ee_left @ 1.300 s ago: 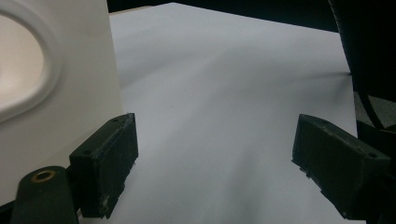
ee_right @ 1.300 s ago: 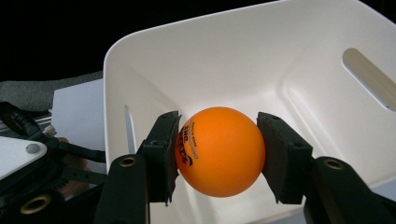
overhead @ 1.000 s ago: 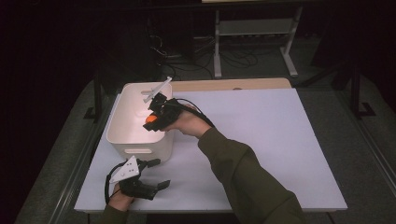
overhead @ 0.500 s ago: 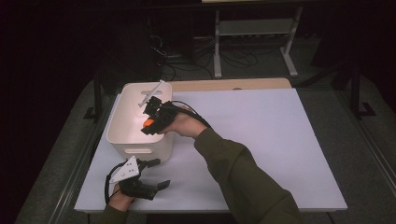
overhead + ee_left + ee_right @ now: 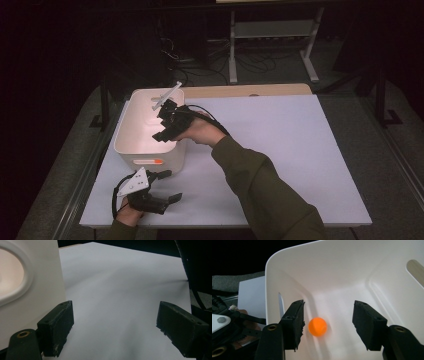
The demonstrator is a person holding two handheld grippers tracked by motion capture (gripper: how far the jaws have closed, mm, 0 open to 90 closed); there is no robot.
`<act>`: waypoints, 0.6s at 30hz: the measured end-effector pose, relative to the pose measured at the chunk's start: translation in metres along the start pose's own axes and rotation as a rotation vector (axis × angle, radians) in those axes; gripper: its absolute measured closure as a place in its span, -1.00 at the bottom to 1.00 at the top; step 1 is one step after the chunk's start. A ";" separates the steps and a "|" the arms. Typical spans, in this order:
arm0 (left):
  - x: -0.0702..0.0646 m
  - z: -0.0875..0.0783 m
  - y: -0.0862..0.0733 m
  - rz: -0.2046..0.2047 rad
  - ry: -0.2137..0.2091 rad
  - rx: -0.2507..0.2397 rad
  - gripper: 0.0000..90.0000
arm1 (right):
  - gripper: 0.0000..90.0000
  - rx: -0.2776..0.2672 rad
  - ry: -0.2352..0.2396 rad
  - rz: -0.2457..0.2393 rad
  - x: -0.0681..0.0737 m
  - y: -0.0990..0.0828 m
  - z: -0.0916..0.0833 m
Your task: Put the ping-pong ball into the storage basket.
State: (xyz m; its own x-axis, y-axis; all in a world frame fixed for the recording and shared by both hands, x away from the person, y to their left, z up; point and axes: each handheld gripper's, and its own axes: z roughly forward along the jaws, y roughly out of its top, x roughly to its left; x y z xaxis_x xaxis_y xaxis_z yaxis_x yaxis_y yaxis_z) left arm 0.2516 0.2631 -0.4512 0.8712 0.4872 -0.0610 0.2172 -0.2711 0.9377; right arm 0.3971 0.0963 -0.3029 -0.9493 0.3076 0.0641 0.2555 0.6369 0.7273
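Your right gripper (image 5: 161, 125) hangs over the open white plastic bin (image 5: 131, 150) at the table's left; its jaws have just been opening, and the small orange ball (image 5: 317, 326) now shows between them with clear gaps on both sides, so nothing pinches it. The ball sits low against the pale bin floor, a soft shadow under it. My reading: released, either resting or about to land.

Your left gripper (image 5: 150, 196) rests on the white tabletop (image 5: 280, 150) near the front edge, just in front of the bin, jaws spread wide on nothing.

Risks, as judged:
- The ball is light and round; a drop onto hard plastic may bounce or roll it toward a wall. The walls look tall enough to keep it in.
- The right jaws sit inside the rim. Withdraw sideways and a pad could catch the wall and shift or tip the bin.
- The left gripper's jaw lies just beside the bin's near wall; a nudge there moves the bin under the right hand.

View differences: the right gripper view gives the ball and the gap beside each pad; the high view hides the bin floor behind the hand but shows both grippers and the bin's place on the table. The left gripper view adds the oval handle cut-out (image 5: 10, 277) in the wall close to its jaw.
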 end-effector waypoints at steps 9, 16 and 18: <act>0.000 0.000 0.000 -0.003 0.000 0.002 -0.69 | -0.11 -0.021 -0.034 0.014 -0.004 -0.007 -0.025; 0.000 0.001 0.000 -0.004 0.001 0.005 -0.69 | -0.15 -0.041 -0.056 0.031 -0.010 -0.019 -0.042; 0.000 0.001 0.000 -0.003 0.002 0.006 -0.69 | -0.17 -0.045 -0.062 0.034 -0.012 -0.023 -0.045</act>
State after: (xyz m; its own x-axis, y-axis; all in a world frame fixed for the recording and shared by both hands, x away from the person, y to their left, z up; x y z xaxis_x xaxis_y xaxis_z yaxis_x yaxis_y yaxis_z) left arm 0.2520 0.2624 -0.4514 0.8697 0.4895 -0.0636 0.2226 -0.2740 0.9356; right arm 0.3942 0.0460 -0.2897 -0.9268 0.3726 0.0473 0.2770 0.5932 0.7559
